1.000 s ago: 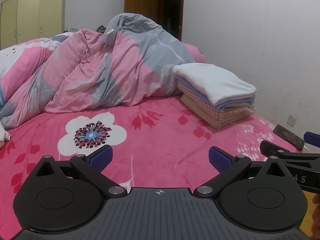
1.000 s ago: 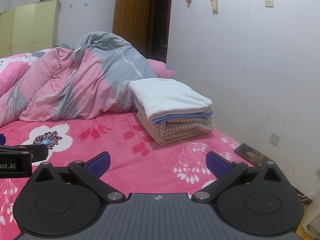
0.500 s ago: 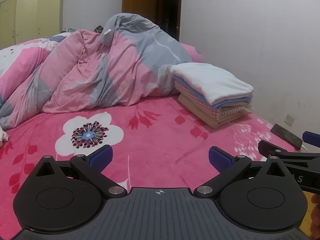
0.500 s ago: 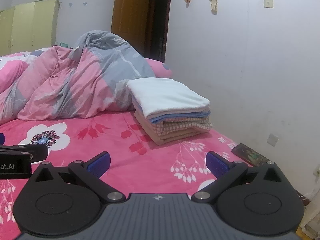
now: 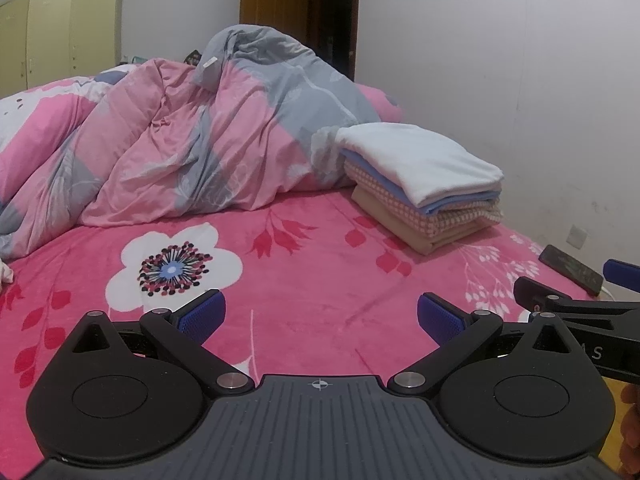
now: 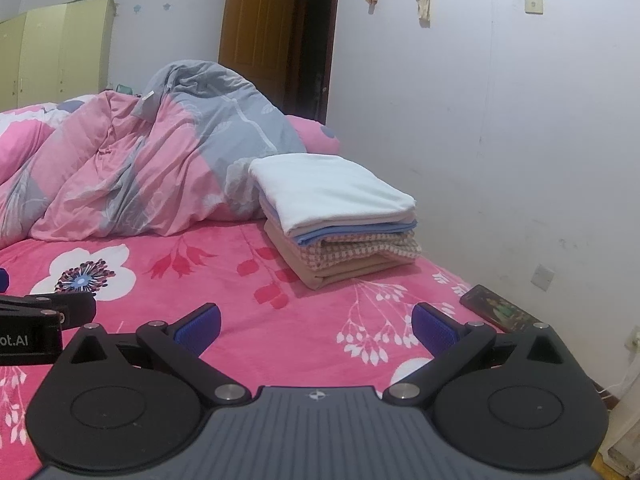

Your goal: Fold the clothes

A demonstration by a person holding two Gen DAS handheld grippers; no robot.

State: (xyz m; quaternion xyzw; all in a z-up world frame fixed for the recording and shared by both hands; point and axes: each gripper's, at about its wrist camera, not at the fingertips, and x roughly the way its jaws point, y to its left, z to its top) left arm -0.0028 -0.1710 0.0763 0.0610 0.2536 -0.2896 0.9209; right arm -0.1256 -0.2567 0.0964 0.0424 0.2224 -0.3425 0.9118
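Clothes [image 6: 336, 216] sit neatly stacked, white on top; left tongs [image 5: 320, 316] and right tongs [image 6: 316, 320] gape empty.

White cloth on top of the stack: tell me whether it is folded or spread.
Folded. The white cloth lies as a neat rectangle with a doubled edge, topping the stack of blue, checked and tan layers on the bed.
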